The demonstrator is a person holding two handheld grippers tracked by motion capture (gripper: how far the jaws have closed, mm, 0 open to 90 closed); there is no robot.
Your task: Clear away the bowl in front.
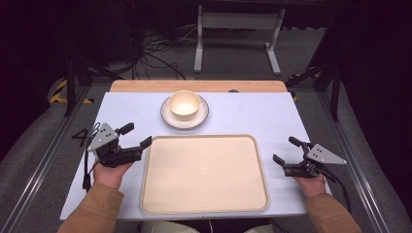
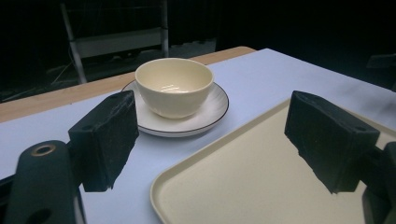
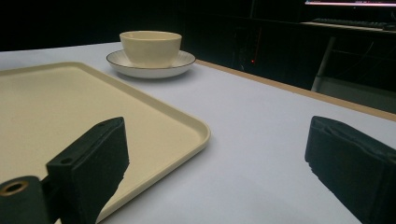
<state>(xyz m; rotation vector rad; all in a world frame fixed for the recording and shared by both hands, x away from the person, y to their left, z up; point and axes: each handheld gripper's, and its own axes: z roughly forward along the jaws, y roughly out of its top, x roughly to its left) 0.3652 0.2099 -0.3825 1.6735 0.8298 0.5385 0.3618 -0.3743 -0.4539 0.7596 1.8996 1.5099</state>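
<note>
Open grippers [image 1: 136, 135] [image 1: 286, 150] flanking tray [image 1: 204, 172]

Empty cream tray [image 1: 204, 174] flat on table, between both hand-held grippers.

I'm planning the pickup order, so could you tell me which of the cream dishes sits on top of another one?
The bowl: it stands inside the saucer, beyond the empty tray.
</note>
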